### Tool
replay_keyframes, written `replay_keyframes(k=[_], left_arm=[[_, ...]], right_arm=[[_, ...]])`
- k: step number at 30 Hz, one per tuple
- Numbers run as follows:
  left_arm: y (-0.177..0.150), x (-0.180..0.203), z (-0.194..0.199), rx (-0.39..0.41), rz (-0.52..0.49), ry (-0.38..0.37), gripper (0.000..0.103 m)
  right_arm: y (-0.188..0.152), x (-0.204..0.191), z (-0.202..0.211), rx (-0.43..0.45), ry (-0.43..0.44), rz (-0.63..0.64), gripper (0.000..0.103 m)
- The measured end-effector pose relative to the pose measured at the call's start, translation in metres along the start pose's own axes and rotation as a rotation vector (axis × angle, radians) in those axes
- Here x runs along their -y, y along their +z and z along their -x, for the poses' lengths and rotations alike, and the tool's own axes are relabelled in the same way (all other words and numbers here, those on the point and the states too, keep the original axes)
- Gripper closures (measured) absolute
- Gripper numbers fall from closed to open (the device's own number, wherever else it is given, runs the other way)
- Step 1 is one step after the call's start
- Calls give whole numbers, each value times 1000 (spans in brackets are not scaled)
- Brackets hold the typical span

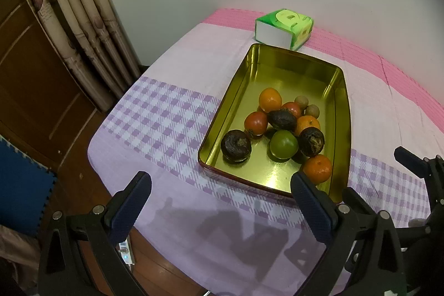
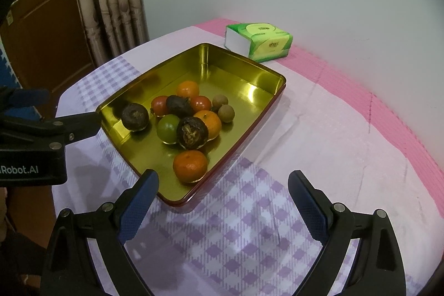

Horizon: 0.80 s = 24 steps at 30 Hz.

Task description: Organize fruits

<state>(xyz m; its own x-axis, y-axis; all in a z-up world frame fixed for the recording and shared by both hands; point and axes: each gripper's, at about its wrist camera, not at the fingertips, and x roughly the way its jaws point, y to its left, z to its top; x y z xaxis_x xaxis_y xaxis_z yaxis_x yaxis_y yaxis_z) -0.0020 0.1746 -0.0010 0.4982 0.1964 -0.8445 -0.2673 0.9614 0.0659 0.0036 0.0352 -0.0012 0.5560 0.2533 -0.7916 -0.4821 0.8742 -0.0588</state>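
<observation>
A gold metal tin [image 1: 244, 74] [image 2: 249, 79] stands on the table with fruit piled at its near end. In it lie three oranges, the nearest one [image 1: 317, 167] [image 2: 190, 162], red tomatoes [image 1: 255, 123] [image 2: 200, 103], a green tomato [image 1: 283, 144] [image 2: 168, 128], dark wrinkled fruits [image 1: 236, 145] [image 2: 192, 132] and two small brown longans [image 1: 312, 111] [image 2: 226, 113]. My left gripper [image 1: 222, 182] hovers open before the tin's near rim, nothing between its fingers. My right gripper [image 2: 223, 181] is open too, empty, just short of the tin's near corner.
A green tissue pack [image 1: 284, 28] [image 2: 258, 40] lies behind the tin near the wall. The cloth [image 1: 166, 107] [image 2: 319, 135] is lilac check with a pink mat at the far side. Curtains [image 1: 83, 18] and a wooden door stand left. The table edge drops off at left.
</observation>
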Motion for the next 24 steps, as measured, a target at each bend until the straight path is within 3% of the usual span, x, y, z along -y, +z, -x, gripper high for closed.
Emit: replay_keyframes(k=[24], left_arm=[[1, 0, -1, -3, -2, 1, 3]], right_arm=[[-2, 1, -10, -44, 14, -15, 9]])
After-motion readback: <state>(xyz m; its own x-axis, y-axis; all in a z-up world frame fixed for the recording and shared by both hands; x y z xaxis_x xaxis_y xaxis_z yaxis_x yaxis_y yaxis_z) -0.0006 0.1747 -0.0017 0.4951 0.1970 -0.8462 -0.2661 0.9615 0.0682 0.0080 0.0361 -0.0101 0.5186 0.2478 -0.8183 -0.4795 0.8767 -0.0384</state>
